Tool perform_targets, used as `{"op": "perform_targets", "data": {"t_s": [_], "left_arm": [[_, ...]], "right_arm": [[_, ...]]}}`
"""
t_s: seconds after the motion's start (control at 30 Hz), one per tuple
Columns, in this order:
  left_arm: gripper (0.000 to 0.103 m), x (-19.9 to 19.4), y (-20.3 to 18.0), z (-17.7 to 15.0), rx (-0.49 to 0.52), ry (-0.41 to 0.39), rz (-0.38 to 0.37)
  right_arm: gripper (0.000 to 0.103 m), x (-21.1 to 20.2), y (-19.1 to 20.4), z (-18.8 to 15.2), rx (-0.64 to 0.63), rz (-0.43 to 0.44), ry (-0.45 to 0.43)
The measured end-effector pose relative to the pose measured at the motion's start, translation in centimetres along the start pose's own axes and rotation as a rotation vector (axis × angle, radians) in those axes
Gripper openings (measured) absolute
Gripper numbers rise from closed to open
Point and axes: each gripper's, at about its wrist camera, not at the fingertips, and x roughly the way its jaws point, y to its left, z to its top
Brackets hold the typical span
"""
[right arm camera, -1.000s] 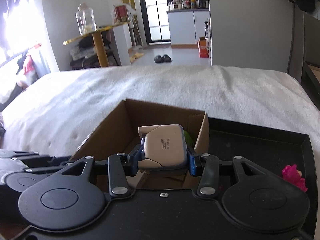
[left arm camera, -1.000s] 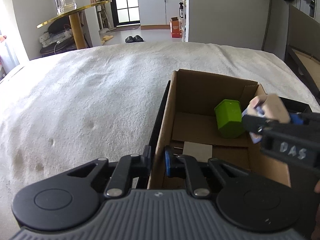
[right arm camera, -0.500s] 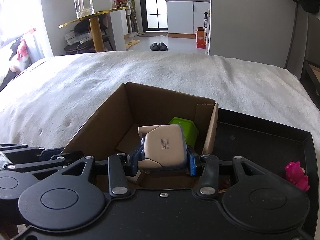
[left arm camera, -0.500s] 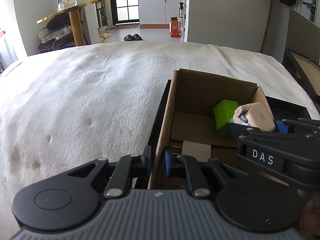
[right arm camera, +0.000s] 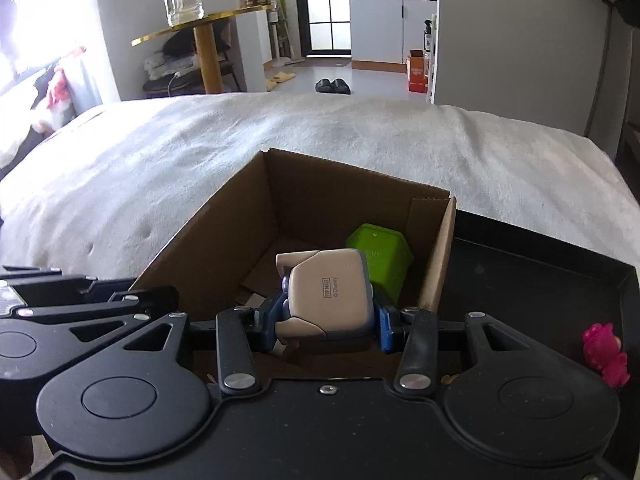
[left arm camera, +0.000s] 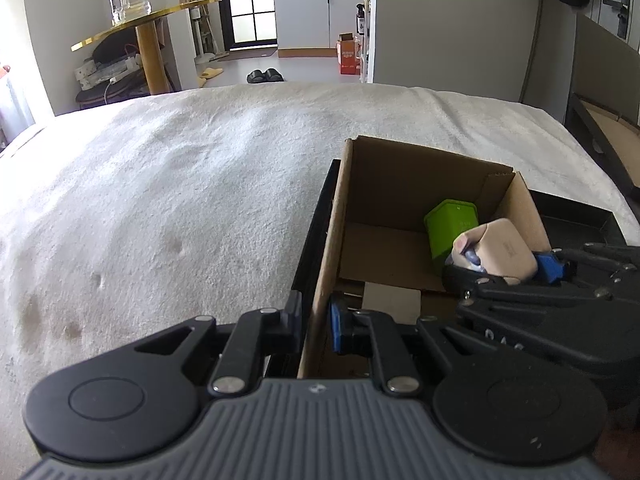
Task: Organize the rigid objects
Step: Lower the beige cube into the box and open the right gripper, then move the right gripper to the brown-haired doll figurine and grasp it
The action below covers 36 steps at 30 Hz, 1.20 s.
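Beige toy held over the open box

Your right claw (right arm camera: 326, 322) grips the beige toy (right arm camera: 328, 294) at lower centre, above the cardboard box (right arm camera: 224, 248), beside the green cube (right arm camera: 380, 258). Your left claw (left arm camera: 314, 326) pinches the box's left wall, lower centre of its frame.

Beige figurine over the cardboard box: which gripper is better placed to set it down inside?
Right. The right gripper already clamps the beige figurine above the cardboard box, near the green container. The left gripper is pinching the box's wall, steadying it.
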Motion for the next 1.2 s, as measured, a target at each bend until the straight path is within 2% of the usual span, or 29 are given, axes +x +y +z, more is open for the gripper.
{"op": "perform_targets", "data": {"t_s": [0.27, 0.4, 0.63, 0.7, 0.77, 0.87, 1.2], "left_arm": [[0.015, 0.0, -0.2, 0.1, 0.01, -0.002, 0.017], [0.015, 0.0, -0.4, 0.2, 0.01, 0.001, 0.022], [0.017, -0.3, -0.7, 0.8, 0.022, 0.008, 0.025], [0.022, -0.5, -0.8, 1.0, 0.023, 0.016, 0.022], [0.039, -0.7, -1.0, 1.2, 0.032, 0.015, 0.021], [0.052, -1.2, -1.5, 1.4, 0.045, -0.003, 0.031], [0.065, -1.8, -3.5, 1.8, 0.099, -0.011, 0.05]], "right_arm": [[0.043, 0.1, 0.8, 0.0, -0.085, -0.074, 0.011], [0.041, -0.5, 0.3, 0.0, -0.083, -0.057, 0.005], [0.04, -3.9, -1.9, 0.1, -0.008, -0.018, -0.07], [0.04, -4.6, -2.7, 0.1, 0.002, -0.036, -0.081], [0.041, -5.3, -4.0, 0.0, 0.041, -0.043, -0.083], [0.041, -5.7, -5.8, -0.5, 0.088, -0.067, -0.072], [0.041, -5.9, -9.0, -2.9, 0.161, -0.088, -0.037]]}}
